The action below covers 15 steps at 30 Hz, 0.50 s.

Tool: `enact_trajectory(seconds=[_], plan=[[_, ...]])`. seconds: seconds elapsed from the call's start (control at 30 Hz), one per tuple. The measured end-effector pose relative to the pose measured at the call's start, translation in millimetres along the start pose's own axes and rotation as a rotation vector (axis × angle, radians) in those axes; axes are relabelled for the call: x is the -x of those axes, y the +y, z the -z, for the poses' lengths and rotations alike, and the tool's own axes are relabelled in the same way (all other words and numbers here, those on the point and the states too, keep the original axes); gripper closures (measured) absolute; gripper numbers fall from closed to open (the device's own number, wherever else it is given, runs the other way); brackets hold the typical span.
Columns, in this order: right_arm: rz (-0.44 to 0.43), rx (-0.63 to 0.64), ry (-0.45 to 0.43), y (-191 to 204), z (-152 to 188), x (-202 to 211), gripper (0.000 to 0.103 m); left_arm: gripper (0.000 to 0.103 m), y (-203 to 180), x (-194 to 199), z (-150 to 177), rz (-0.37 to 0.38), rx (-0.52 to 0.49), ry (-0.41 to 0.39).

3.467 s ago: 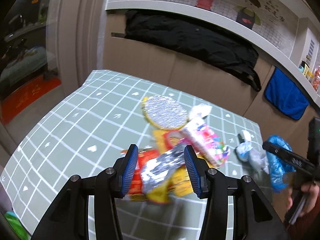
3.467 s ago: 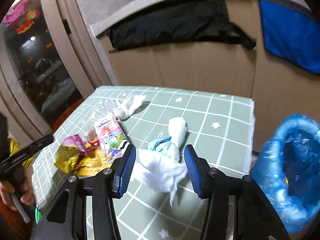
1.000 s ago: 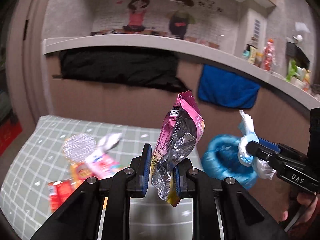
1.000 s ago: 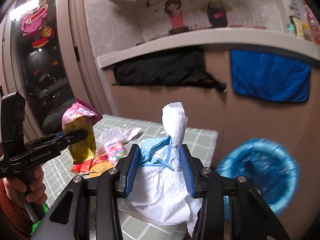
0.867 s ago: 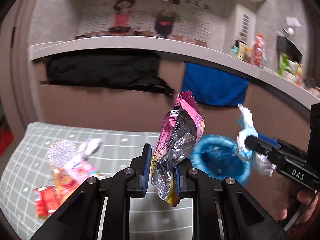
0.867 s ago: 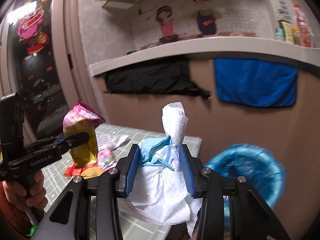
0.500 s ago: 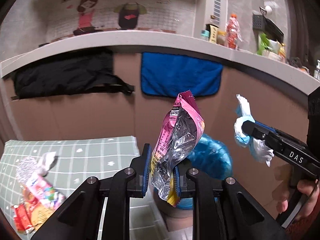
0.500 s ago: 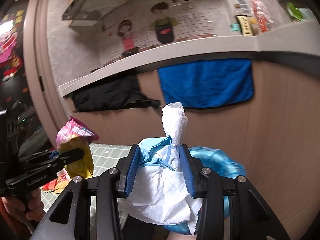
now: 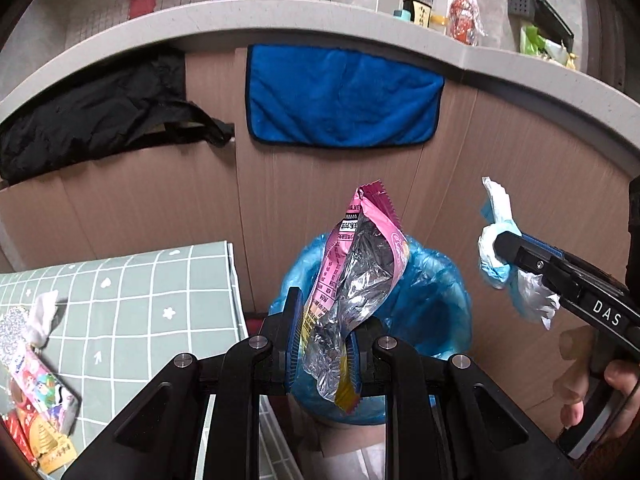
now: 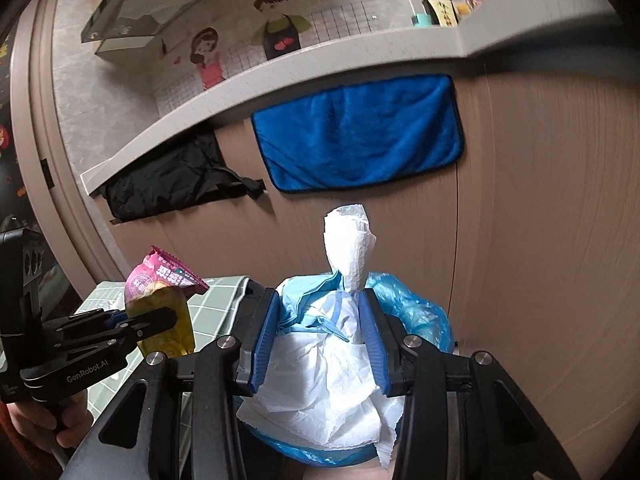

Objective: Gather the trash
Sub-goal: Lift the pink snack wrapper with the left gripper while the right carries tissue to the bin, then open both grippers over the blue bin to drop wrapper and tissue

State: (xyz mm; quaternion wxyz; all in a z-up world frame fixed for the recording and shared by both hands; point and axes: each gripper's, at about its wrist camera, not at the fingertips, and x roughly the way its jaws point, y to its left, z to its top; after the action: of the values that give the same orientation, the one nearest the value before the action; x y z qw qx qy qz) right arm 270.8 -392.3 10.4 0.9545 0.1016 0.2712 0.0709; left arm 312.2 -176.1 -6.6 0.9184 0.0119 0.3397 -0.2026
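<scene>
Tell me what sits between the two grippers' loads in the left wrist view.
In the left wrist view, only the blue-lined trash bin and bare wall panel show between the snack wrapper and the tissue wad.

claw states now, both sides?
Left claw: closed on the pink snack wrapper.
Right claw: closed on the wad of white tissue and blue mask.

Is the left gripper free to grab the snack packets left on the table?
Probably not yet. The left gripper is shut on a pink wrapper over the blue bin bag; the packets lie apart on the table.
</scene>
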Motion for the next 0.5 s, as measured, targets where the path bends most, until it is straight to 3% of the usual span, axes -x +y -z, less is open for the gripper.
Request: enact_trajectory(seconds=[0.5], plan=[[0.009, -0.042, 0.074, -19.8, 12.5, -39.7, 0.065, 0.082, -0.1, -44.7, -3.9, 0.006, 0.012, 0.053]])
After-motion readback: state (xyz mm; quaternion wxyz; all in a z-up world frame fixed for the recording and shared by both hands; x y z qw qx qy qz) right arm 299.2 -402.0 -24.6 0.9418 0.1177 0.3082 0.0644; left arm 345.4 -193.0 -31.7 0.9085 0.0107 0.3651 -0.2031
